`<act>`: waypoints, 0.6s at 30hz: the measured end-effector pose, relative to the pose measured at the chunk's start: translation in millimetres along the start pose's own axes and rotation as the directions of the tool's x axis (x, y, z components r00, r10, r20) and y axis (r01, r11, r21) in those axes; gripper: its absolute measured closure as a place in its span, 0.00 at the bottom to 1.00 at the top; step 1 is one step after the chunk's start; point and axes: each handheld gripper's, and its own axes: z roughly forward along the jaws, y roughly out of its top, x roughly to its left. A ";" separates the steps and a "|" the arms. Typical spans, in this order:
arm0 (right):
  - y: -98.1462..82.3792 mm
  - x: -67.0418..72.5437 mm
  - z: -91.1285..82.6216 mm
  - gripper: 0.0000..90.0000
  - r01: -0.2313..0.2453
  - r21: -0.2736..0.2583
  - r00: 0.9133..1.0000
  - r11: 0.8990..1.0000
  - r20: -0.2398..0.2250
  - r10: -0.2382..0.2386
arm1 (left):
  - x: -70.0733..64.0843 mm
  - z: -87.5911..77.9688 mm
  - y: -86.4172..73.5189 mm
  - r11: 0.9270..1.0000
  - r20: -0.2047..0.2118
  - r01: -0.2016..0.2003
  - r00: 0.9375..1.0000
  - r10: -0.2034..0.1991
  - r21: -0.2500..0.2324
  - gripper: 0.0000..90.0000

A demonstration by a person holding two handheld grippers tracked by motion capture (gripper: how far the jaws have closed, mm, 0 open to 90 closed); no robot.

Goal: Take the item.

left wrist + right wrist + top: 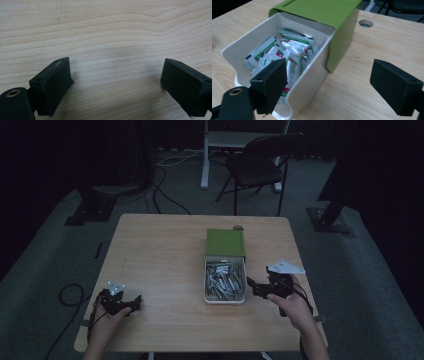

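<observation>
Sachets (284, 53), white with green and red print, are heaped loosely in a white drawer (312, 75) that is drawn out of a green sleeve (324, 10). The box is set on the wooden table (160, 250), a little right of its middle, with the drawer's open end turned toward the person and the sleeve covering the far half. In the high view the sachets (225, 282) are seen filling the exposed part of the drawer (225, 301), and the green sleeve (225, 242) lies behind it.

The right gripper (257, 287) is held just beside the drawer's right wall, near its front corner, with its jaws pointed toward the box. In the right gripper view the jaws are spread wide and nothing is gripped; one jaw is seen in front of the drawer's front corner and the other over bare wood, with the right gripper (328, 82) aimed at the drawer wall. Whether a jaw touches the drawer cannot be told.

The left gripper (131, 304) is kept at the near left part of the table, well apart from the box. In the left gripper view the left gripper (117, 77) is shown with its jaws wide apart over bare wood grain, and nothing is held between them
</observation>
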 end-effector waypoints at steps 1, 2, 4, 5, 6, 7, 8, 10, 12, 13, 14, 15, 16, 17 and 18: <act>0.7 1.4 1.1 0.16 0.000 0.001 1.000 1.000 -0.007 0.000 | 0.0 0.0 0.0 1.000 0.000 0.000 1.000 0.000 0.000 0.12; 1.7 3.5 3.1 0.17 0.000 0.004 1.000 1.000 -0.020 0.000 | 0.0 0.0 0.0 1.000 0.000 0.000 1.000 0.000 0.000 0.12; 3.1 7.3 6.0 0.23 0.011 0.014 1.000 1.000 -0.018 -0.010 | 0.0 0.0 0.0 1.000 0.000 0.000 1.000 0.000 0.000 0.12; 3.8 8.8 6.9 0.23 0.010 0.019 1.000 1.000 -0.017 -0.009 | 0.0 0.0 0.0 1.000 0.000 0.000 1.000 0.000 0.000 0.12; 4.7 10.6 8.8 0.23 0.013 0.020 1.000 1.000 -0.024 -0.013 | 0.0 0.0 0.0 1.000 0.000 0.000 1.000 0.000 0.000 0.12; 5.3 11.8 9.7 0.25 0.013 0.021 1.000 1.000 -0.028 -0.012 | 0.0 0.0 0.0 1.000 0.000 0.000 1.000 0.000 0.000 0.12; 6.2 13.5 11.3 0.25 0.017 0.024 0.999 1.000 -0.031 -0.017 | 0.0 0.0 0.0 1.000 0.000 0.000 1.000 0.000 0.000 0.12; 7.5 16.0 13.9 0.32 0.029 0.023 0.999 0.999 -0.038 -0.028 | 0.0 0.0 0.0 1.000 0.000 0.000 1.000 0.000 0.000 0.12; 7.9 18.9 16.8 0.37 0.048 0.019 0.998 0.999 -0.050 -0.047 | 0.0 0.0 0.0 1.000 0.000 0.000 1.000 0.000 0.000 0.12; 8.0 19.9 18.0 0.39 0.055 0.019 0.997 0.998 -0.051 -0.054 | 0.0 0.0 0.0 1.000 0.000 0.000 1.000 0.000 0.000 0.12; 8.6 20.8 20.2 0.39 0.068 0.022 0.996 0.997 -0.063 -0.067 | 0.0 0.0 0.0 1.000 0.000 0.000 1.000 0.000 0.000 0.12; 8.9 21.6 21.7 0.39 0.073 0.024 0.995 0.997 -0.073 -0.071 | 0.0 0.0 0.0 1.000 0.000 0.000 1.000 0.000 0.000 0.12; 9.3 23.2 23.9 0.42 0.085 0.029 0.993 0.996 -0.081 -0.083 | 0.0 0.0 0.0 1.000 0.000 0.000 1.000 0.000 0.000 0.12; 9.5 24.1 25.3 0.44 0.092 0.044 0.991 0.995 -0.098 -0.088 | 0.0 0.0 0.0 1.000 0.000 0.000 1.000 0.000 0.000 0.12; 9.8 25.4 28.0 0.44 0.109 0.063 0.989 0.992 -0.112 -0.102 | 0.0 0.0 0.0 1.000 0.000 0.000 1.000 0.000 0.000 0.12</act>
